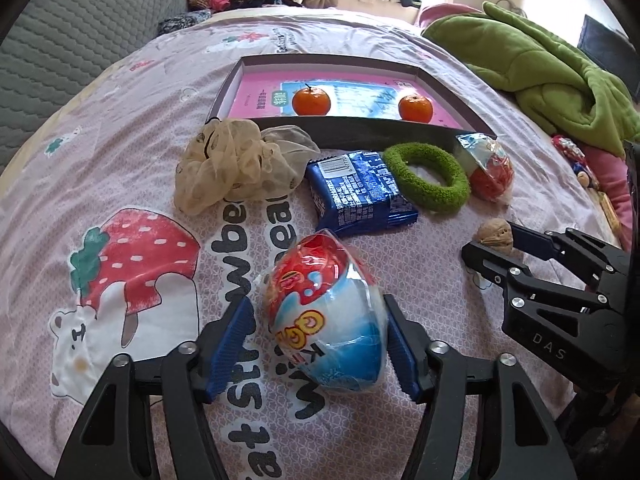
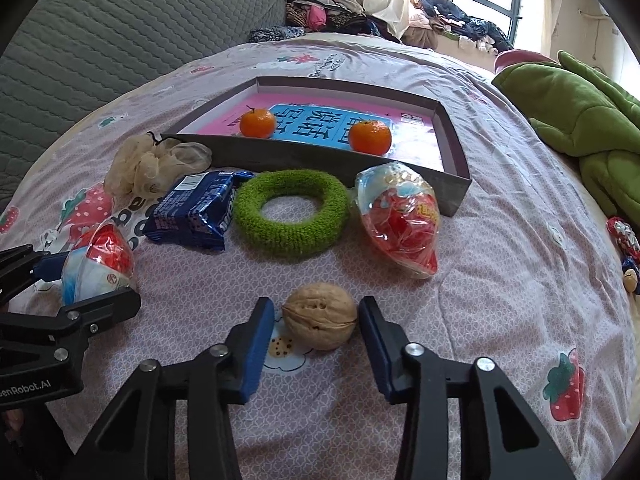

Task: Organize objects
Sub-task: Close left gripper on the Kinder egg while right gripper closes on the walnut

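My left gripper (image 1: pixel 318 344) is open around a red, white and blue wrapped toy egg (image 1: pixel 324 312) lying on the bedspread; its pads stand on both sides, the right one near touching. My right gripper (image 2: pixel 318 328) is open around a walnut (image 2: pixel 320 316), with small gaps on both sides. A grey box lid (image 2: pixel 452 184) holds a pink book and two oranges (image 2: pixel 258 123) (image 2: pixel 370 137). In front of it lie a cream scrunchie (image 2: pixel 148 164), a blue snack packet (image 2: pixel 196 212), a green ring (image 2: pixel 290 212) and a second wrapped egg (image 2: pixel 400 220).
A green blanket (image 2: pixel 580 120) is heaped at the right. A grey quilted cushion (image 2: pixel 120 32) stands at the back left. Clothes are piled by the window (image 2: pixel 460 12). Small wrapped items (image 2: pixel 624 240) lie at the bed's right edge.
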A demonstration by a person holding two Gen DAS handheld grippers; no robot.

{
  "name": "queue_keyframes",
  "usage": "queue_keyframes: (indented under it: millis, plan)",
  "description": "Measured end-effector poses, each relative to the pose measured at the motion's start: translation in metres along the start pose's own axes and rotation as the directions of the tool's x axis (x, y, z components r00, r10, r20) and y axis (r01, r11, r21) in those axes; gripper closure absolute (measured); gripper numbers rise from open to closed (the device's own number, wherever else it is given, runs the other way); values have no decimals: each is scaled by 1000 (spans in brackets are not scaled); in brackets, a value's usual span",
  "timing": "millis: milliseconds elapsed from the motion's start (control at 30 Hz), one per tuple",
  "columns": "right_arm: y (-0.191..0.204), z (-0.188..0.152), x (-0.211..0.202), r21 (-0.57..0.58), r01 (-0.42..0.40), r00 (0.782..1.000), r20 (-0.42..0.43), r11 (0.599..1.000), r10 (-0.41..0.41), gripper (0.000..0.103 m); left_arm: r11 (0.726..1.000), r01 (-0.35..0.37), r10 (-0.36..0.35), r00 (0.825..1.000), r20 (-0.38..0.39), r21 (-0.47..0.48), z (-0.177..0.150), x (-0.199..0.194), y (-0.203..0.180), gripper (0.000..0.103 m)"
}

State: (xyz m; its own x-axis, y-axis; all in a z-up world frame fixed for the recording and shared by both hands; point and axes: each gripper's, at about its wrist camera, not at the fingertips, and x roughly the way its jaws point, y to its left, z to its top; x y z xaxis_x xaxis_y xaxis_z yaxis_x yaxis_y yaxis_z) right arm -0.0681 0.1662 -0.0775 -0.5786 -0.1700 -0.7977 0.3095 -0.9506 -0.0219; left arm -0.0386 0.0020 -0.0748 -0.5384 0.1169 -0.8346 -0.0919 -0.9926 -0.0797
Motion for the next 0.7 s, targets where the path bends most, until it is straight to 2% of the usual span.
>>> queue_keyframes:
  millis: [100, 333, 700]
  plan:
    - [3, 0, 0, -10, 1, 1000, 2, 1000, -1, 66, 1000, 5, -5, 1000, -4, 3, -1, 1, 1, 47]
    - [6, -1, -3, -22, 2, 1000, 16, 1000, -2, 66, 1000, 26, -26, 1000, 4, -6, -1, 1, 5, 48]
    - [15, 1, -15, -36, -15, 998, 55, 999, 17, 66, 1000, 2, -2, 999, 47, 13, 2, -8, 3, 49]
